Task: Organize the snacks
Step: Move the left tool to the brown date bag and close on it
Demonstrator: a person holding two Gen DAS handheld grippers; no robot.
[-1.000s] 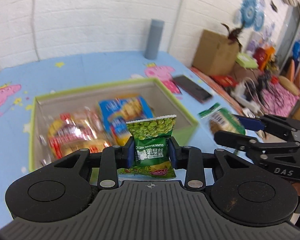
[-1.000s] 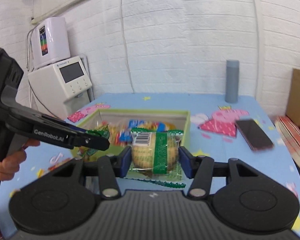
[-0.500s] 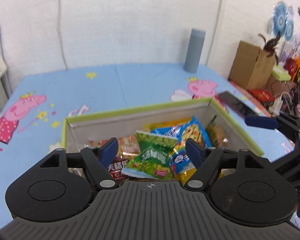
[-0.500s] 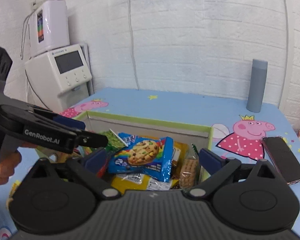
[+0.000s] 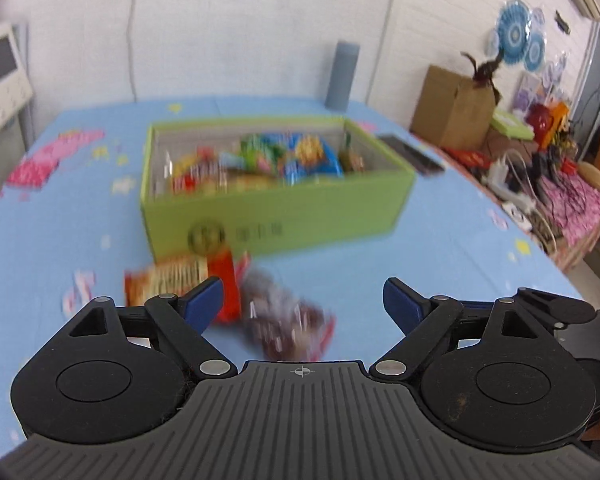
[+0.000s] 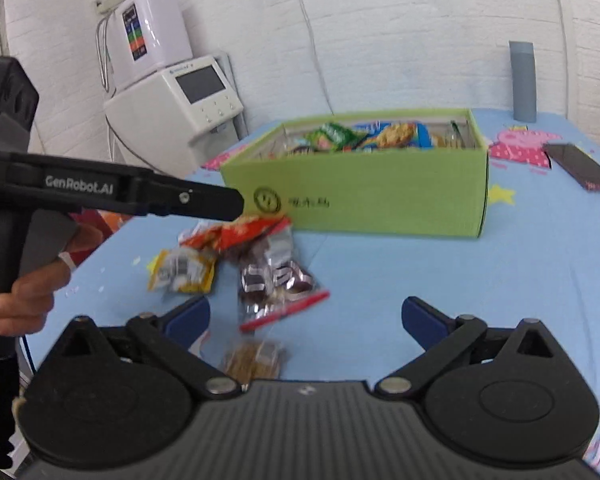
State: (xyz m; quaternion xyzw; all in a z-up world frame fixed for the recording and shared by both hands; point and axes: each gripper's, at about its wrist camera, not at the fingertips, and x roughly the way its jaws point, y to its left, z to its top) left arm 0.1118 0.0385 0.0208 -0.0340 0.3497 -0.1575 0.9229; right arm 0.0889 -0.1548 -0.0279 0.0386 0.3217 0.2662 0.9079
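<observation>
Jaws of left gripper and right gripper spread wide, just opened, nothing clamped. Green box on blue table, filled with packets. Loose snacks lying near box front, below both grippers. Left hand gripping handle.

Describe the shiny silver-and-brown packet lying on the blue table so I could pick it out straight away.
Start at the open lime-green cardboard box of snacks on the blue cartoon-print tablecloth. A small heap of packets lies in front of it. The shiny silver-and-brown packet is the see-through one with a red bottom edge, right of the yellow packet and below the orange-red one.
</observation>
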